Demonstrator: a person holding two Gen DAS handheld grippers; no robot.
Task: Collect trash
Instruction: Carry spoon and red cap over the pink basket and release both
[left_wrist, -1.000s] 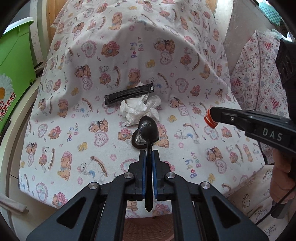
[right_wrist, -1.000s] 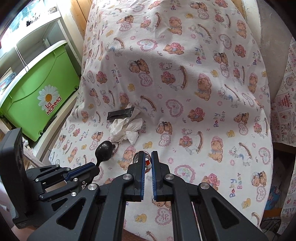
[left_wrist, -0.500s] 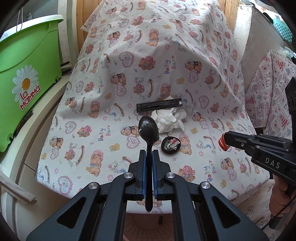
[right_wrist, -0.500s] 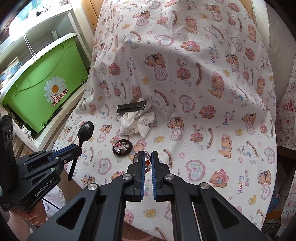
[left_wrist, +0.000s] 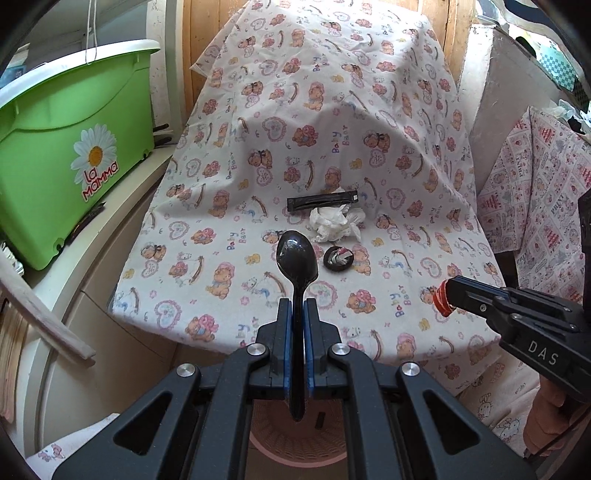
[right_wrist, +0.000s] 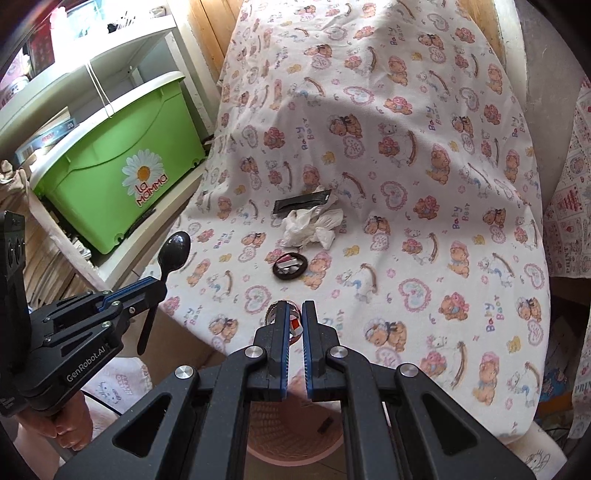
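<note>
Bin (left_wrist: 55, 155) lettering — "La Mamma"

Teddy-bear-print cloth-covered table (left_wrist: 229, 236) carries crumpled white tissue (left_wrist: 334, 223), black wrapper strip (left_wrist: 322, 201) touching its far side, black ring-shaped lid (left_wrist: 338, 257) just nearside of it.

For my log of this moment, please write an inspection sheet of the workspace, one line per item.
Surface: table under a teddy-bear cloth.
Job's things: black wrapper, crumpled tissue and black ring lie on the cloth; pink basket below the table edge.
Clutter: nothing seen.
Grippers: left gripper shut on a black spoon; right gripper shut on a small red-and-white item.
Cables: dark cable below the left hand.
Surroundings: green box on a shelf; wood wall behind.
</note>
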